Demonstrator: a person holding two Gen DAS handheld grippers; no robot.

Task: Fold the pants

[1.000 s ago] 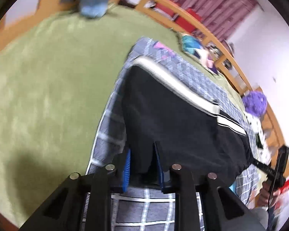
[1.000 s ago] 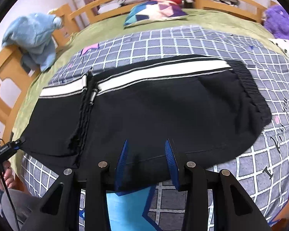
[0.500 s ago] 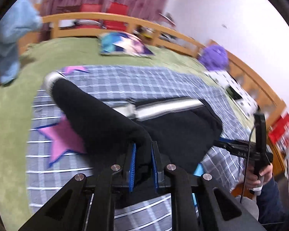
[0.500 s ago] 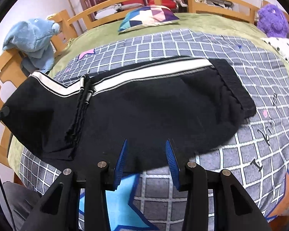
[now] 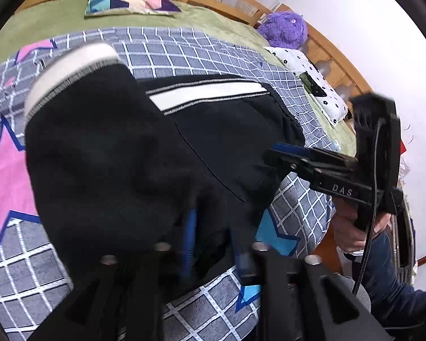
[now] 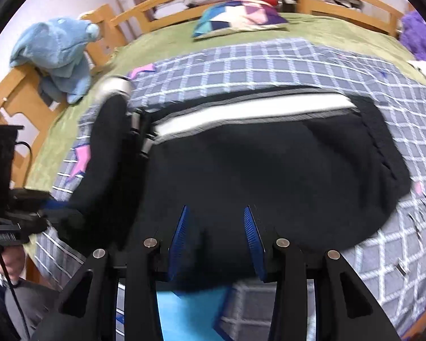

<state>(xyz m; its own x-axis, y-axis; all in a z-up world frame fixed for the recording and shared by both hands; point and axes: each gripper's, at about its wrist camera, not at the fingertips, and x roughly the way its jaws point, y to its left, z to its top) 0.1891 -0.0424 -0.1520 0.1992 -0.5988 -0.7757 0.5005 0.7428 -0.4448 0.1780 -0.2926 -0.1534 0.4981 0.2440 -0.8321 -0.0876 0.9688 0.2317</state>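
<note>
Reading from the left edge of the bed, we see the pants lying across the checked blanket, with the leg end and its white cuff lifted and carried over toward the waistband near the right side. Our left gripper has just been opening its jaws; black cloth sits between the blue pads, though the blur keeps us from telling whether they press on it, so we judge the leg is being let go. If it slips free before it lies flat, the fold could slump back and land crooked, the white stripe off line. Further right, our right gripper stands with jaws apart over the near hem, cloth between the pads but seemingly unpinched. Unpinned there, the lower layer could drag along the blanket and bunch.
</note>
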